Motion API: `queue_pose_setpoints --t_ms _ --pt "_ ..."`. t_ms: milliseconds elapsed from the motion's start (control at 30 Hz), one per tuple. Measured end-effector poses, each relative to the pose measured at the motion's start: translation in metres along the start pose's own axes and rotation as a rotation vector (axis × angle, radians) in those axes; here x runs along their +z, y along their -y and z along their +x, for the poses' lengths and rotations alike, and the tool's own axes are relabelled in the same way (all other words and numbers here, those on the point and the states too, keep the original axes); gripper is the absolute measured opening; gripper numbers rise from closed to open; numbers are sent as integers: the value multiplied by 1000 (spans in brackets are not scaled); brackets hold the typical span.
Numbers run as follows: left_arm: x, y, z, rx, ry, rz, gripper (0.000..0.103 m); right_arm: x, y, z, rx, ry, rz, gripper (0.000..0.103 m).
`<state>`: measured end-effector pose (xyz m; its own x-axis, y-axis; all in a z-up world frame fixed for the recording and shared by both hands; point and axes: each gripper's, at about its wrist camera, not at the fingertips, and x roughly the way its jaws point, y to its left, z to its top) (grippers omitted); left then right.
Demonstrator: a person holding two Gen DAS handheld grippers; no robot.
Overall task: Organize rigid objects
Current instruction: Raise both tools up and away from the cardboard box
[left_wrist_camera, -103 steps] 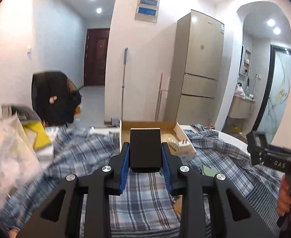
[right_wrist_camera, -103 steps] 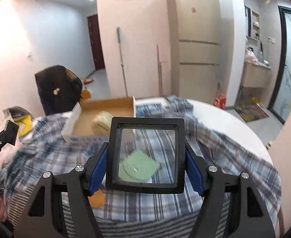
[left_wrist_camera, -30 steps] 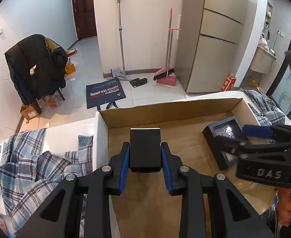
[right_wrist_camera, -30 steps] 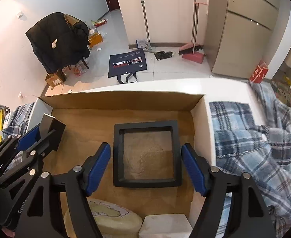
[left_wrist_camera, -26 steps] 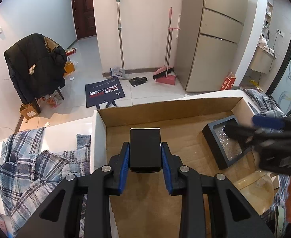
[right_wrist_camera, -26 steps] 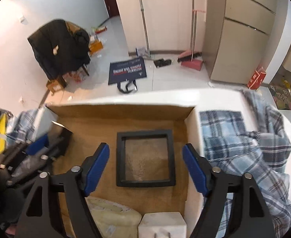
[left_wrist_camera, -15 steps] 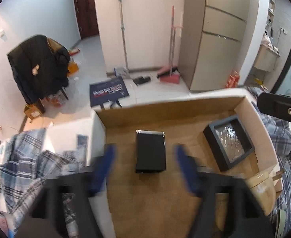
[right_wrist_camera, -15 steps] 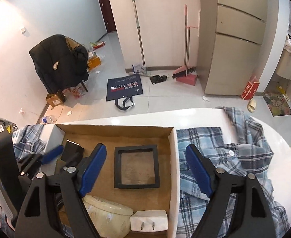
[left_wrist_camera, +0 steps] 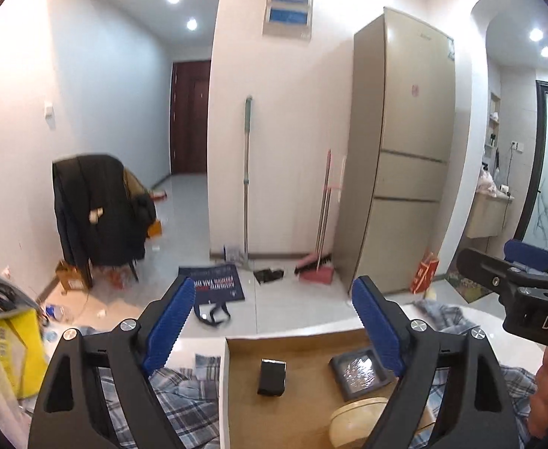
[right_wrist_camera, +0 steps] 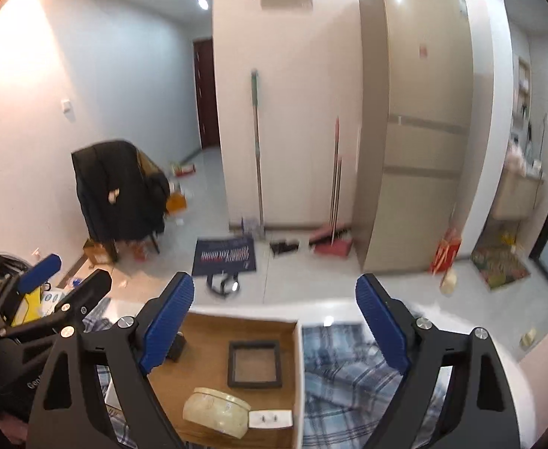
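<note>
Cardboard box [right_wrist_camera: 236,340] now holds both pieces you carried over, the small black box [left_wrist_camera: 272,376] and the square black frame [right_wrist_camera: 254,363] (set apart on its floor), while your left gripper [left_wrist_camera: 274,321] and right gripper [right_wrist_camera: 275,318], jaws just spread and empty, hang above it, free for the next item.

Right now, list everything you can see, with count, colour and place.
box: one, brown cardboard, on the table
case: one, black, in the box, left side
frame: one, black, square, mid box
tin: one, cream, near end of the box
plug: one, white, beside the tin
cloth: blue plaid, on the table around the box
fridge: one, beige, by the wall
mop: one, green-handled, against the wall
jacket: black, over a chair
left gripper: open, empty
right gripper: open, empty
</note>
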<state>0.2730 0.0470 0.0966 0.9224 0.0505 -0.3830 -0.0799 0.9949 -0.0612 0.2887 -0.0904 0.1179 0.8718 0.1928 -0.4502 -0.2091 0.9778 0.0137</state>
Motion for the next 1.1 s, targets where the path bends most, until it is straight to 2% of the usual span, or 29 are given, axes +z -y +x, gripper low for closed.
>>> queue_pose_setpoints --t_ms 100,200,233,300,433,600,833,900,967,1100 --pt "12 4 -32 -1 72 -4 88 7 6 -33 34 60 52 88" --pt "23 10 -79 -8 176 -1 89 13 16 -64 50 99 84 88" --pt "24 11 -91 -11 197 -6 91 14 18 -74 46 114 82 88" --pt "28 20 -119 -22 234 -6 103 14 21 -96 27 140 65 88" --pt "31 33 -172 -24 325 44 103 13 25 -141 2 178 38 88" --pt "34 46 -240 19 401 67 103 7 33 -205 -10 256 39 88" --pt "17 56 -343 -4 545 89 103 -15 36 -273 -1 353 33 88" --pt "12 60 -359 16 551 101 103 -22 39 -283 12 361 51 88" --pt "7 66 -366 85 510 123 103 -31 44 -290 25 355 73 88" --pt "-11 61 -370 63 473 101 103 -48 51 -299 46 332 91 88"
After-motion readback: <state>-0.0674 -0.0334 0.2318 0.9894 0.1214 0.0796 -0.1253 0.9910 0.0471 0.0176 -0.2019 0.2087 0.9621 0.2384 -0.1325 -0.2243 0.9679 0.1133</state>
